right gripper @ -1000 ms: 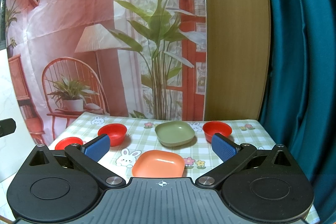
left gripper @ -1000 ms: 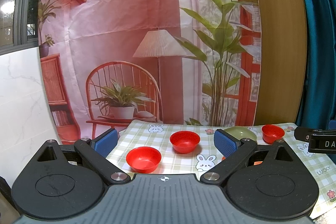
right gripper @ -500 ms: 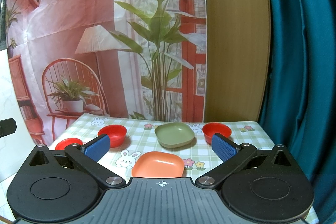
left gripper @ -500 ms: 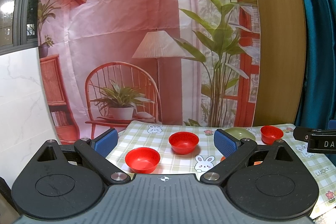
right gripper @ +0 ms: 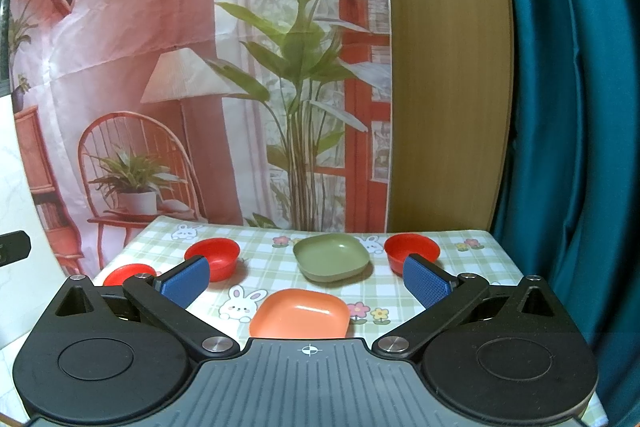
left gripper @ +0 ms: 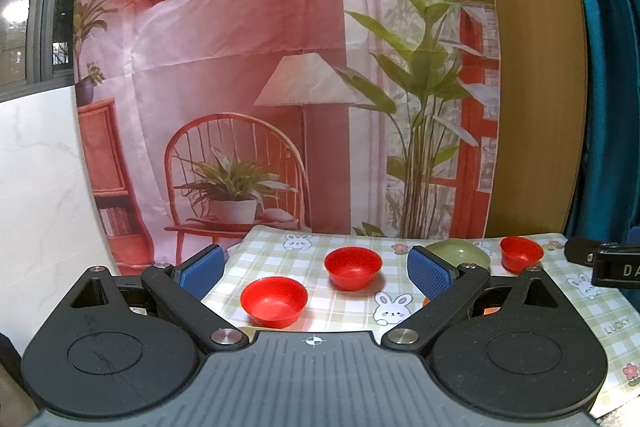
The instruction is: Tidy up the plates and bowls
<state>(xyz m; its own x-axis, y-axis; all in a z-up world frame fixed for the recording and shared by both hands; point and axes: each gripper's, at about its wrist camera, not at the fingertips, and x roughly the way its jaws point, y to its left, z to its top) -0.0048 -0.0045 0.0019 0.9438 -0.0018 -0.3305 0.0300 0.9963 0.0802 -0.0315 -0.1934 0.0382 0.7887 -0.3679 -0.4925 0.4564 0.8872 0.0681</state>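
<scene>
Three red bowls stand on the checked tablecloth: a near left bowl (left gripper: 274,301), a middle bowl (left gripper: 353,267) and a far right bowl (left gripper: 521,253). A green plate (right gripper: 331,257) sits at the back centre and an orange plate (right gripper: 300,313) lies in front of it. My left gripper (left gripper: 316,273) is open and empty, above the near left bowl. My right gripper (right gripper: 306,279) is open and empty, just behind the orange plate. The green plate (left gripper: 460,254) is partly hidden by a finger in the left wrist view.
The table (right gripper: 472,251) has a green checked cloth with rabbits and flowers. A printed backdrop (left gripper: 260,67) hangs behind it, with a wooden panel (right gripper: 448,87) and a teal curtain (right gripper: 572,107) at the right. The right gripper's body (left gripper: 608,263) shows at the left view's right edge.
Both grippers have shifted slightly; the table and dishes sit a little lower and closer in both views. Nothing was grasped or moved.
</scene>
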